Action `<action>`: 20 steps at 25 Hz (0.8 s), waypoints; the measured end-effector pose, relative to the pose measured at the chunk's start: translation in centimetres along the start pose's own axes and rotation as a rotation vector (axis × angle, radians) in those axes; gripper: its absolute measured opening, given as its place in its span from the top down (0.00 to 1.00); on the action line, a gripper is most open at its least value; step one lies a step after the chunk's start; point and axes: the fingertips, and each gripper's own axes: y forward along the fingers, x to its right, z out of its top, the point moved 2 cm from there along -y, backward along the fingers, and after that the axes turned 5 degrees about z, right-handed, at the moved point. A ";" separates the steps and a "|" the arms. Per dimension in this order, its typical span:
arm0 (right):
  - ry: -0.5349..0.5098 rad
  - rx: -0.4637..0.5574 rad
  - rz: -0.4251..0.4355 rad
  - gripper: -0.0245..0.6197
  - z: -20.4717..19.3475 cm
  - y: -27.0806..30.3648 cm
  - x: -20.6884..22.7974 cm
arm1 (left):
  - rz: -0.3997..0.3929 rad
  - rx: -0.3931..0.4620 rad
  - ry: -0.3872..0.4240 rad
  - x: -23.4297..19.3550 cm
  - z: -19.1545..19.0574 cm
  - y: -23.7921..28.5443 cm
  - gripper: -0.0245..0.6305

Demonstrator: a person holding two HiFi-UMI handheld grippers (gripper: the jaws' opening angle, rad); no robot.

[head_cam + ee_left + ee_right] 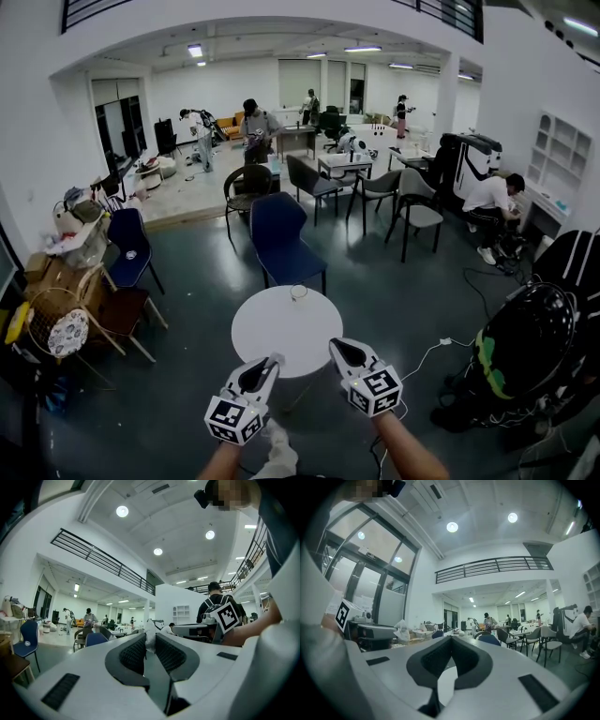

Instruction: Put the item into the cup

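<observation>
Clamped a crumpled white item (150, 638) in the left gripper (274, 359) at the round tabletop's (272, 328) near edge. Held the right gripper (334, 344) closed and empty beside it. Found the cup (298, 292) standing by the far edge.

The item (150, 633) is a small, white, crumpled piece, pinched upright between the jaw tips of the left gripper (275, 360), its top poking just above them. The cup (298, 292) is small and clear and stands upright near the far edge of the round white table (272, 328), ahead of both grippers and well apart from their tips, roughly midway between the left gripper and the right gripper (336, 346).
</observation>
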 end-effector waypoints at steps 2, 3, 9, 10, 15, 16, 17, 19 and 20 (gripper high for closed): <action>0.001 0.001 -0.002 0.94 0.0 0.5 0.4 | -0.002 0.001 -0.001 -0.4 0.0 0.6 0.85; 0.002 0.001 -0.004 0.94 -0.1 0.7 0.7 | -0.004 0.002 -0.002 -0.6 0.0 0.9 0.85; 0.002 0.000 -0.013 0.94 -0.3 2.7 1.8 | -0.020 0.004 -0.001 -2.1 0.0 2.7 0.85; 0.002 0.000 -0.014 0.94 -0.3 3.0 2.0 | -0.020 0.005 -0.002 -2.4 0.0 3.0 0.85; 0.002 0.002 -0.016 0.94 -0.2 4.5 3.6 | -0.016 0.002 -0.006 -3.6 0.0 4.8 0.85; 0.002 0.003 -0.016 0.94 -0.2 4.9 4.0 | -0.014 0.001 -0.007 -3.9 0.0 5.3 0.85; 0.002 0.002 -0.016 0.94 -0.2 5.4 4.4 | -0.013 -0.001 -0.008 -4.3 0.0 5.8 0.85; 0.002 -0.001 -0.016 0.94 -0.3 6.3 5.3 | -0.010 -0.003 -0.010 -5.1 -0.1 6.8 0.85; 0.003 -0.003 -0.015 0.94 -0.3 6.8 5.8 | -0.009 -0.005 -0.010 -5.4 -0.1 7.4 0.85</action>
